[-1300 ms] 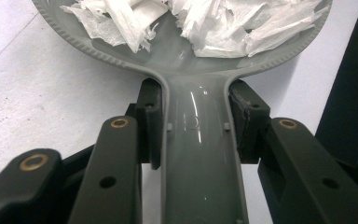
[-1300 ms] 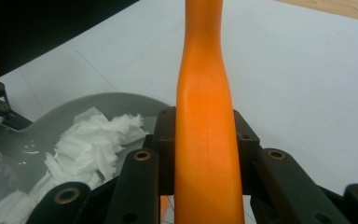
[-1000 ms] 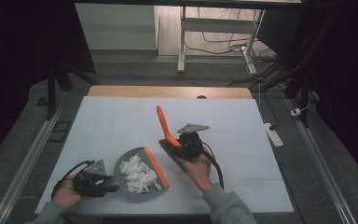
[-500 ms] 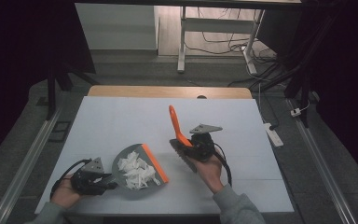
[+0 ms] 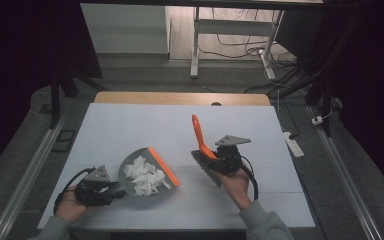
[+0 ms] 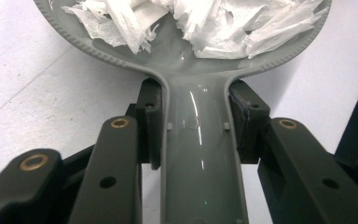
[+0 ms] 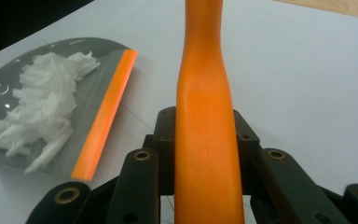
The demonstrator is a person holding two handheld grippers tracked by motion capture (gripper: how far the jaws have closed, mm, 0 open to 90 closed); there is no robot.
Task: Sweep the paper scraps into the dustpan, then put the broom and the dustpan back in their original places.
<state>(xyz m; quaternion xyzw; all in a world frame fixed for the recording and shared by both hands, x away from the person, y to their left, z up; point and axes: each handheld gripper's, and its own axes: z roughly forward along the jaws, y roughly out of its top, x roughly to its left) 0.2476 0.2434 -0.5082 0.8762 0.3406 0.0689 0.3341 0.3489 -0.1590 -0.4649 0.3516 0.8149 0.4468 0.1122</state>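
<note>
The left gripper [image 5: 111,188] clamps the handle of a grey plastic dustpan with an orange lip [image 5: 147,172], resting on the white table [image 5: 130,125] and holding shredded white paper [image 5: 144,176]. The right gripper [image 5: 215,159] grasps an orange-handled brush [image 5: 200,137], its bristles apparently just above the table, right of the pan.

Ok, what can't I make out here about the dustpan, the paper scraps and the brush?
- Brush bristles: high view, too small and partly behind the right gripper; right gripper view cuts off both ends of the handle.
- Dustpan front lip: left gripper view, past the top edge.
- Paper scraps: piled up, so no count possible.
- Left gripper jaws: high view, too small.
</note>
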